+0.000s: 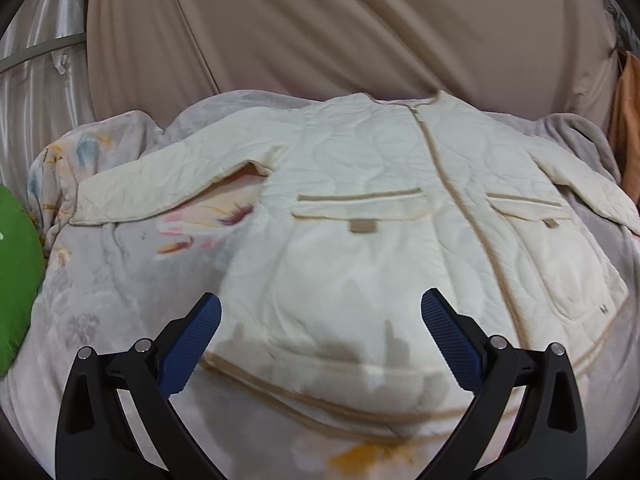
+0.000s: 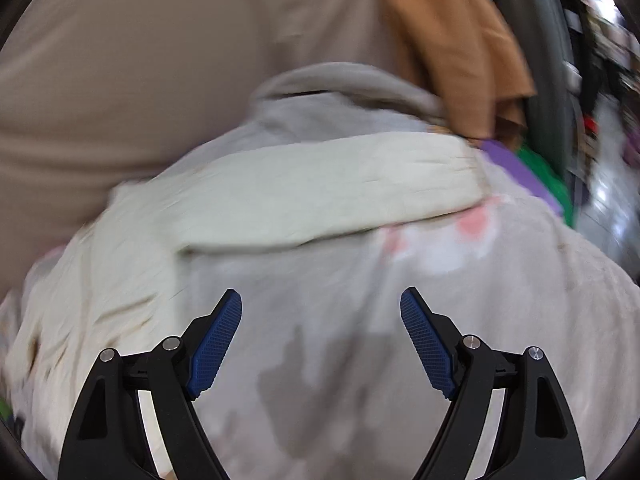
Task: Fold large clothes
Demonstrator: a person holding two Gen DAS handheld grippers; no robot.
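A cream quilted jacket [image 1: 380, 208] with tan trim, a front zip and two flap pockets lies spread flat, front up, on a grey floral blanket [image 1: 120, 288]. Both sleeves stretch out sideways. My left gripper [image 1: 320, 312] hovers open above the jacket's bottom hem, with nothing between its blue pads. In the right wrist view, the jacket's right sleeve [image 2: 320, 188] runs across the blanket [image 2: 440, 320]. My right gripper [image 2: 320, 308] stands open above bare blanket just below that sleeve, holding nothing. The right view is blurred by motion.
A tan curtain [image 1: 320, 20] hangs behind the bed. A green cushion [image 1: 16, 272] sits at the left edge. An orange-brown cloth [image 2: 452, 48] hangs at the back right, with purple and green items [image 2: 532, 176] beside it.
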